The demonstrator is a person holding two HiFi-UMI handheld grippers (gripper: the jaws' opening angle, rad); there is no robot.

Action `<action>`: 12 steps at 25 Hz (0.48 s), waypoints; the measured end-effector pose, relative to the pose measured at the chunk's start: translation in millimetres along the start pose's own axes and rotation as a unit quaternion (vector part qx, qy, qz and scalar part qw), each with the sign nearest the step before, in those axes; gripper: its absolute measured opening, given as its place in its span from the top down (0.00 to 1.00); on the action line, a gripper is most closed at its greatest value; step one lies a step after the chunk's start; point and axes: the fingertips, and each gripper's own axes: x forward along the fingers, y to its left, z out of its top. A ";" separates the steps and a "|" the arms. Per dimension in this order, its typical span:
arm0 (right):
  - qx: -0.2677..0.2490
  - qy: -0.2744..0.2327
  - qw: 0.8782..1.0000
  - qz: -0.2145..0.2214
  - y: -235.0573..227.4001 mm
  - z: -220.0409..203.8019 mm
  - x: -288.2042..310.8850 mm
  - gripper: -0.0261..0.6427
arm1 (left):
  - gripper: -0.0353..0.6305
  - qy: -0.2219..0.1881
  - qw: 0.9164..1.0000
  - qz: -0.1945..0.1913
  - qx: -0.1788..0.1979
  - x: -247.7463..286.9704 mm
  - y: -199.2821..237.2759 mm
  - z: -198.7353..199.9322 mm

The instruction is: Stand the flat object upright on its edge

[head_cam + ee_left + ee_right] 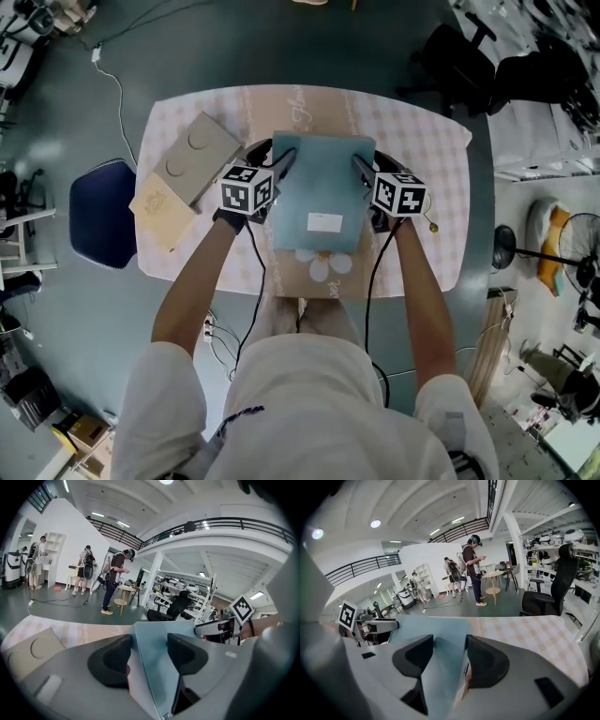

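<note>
Over table [427, 131] | 1 teal box [319, 192] | 2 clamping: left gripper [283, 162], right gripper [362, 168]

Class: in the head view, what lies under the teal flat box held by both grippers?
A brown flat item with white petal shapes shows past the near edge of the teal flat box, on the checked tablecloth. The rest of it is covered.

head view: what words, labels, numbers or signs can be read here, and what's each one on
No text reads clearly.
On the blue box, a white label: print too small.
On the tablecloth, script: too blurred.
On the beige card, an emblem: too small.
On the left tool and right tool, square markers: black-and-white patterns, no letters.
</note>
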 end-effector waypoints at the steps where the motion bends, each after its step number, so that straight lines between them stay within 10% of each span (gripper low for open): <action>1: -0.004 -0.002 1.000 0.000 2.3 4.2 -1.1 0.61 | 0.58 -0.002 1.000 0.002 0.004 -2.5 0.1 4.2; 12: -0.033 -0.029 0.999 -0.007 15.7 54.9 -19.6 0.65 | 0.57 -0.036 0.999 0.008 0.023 -22.0 -5.2 56.7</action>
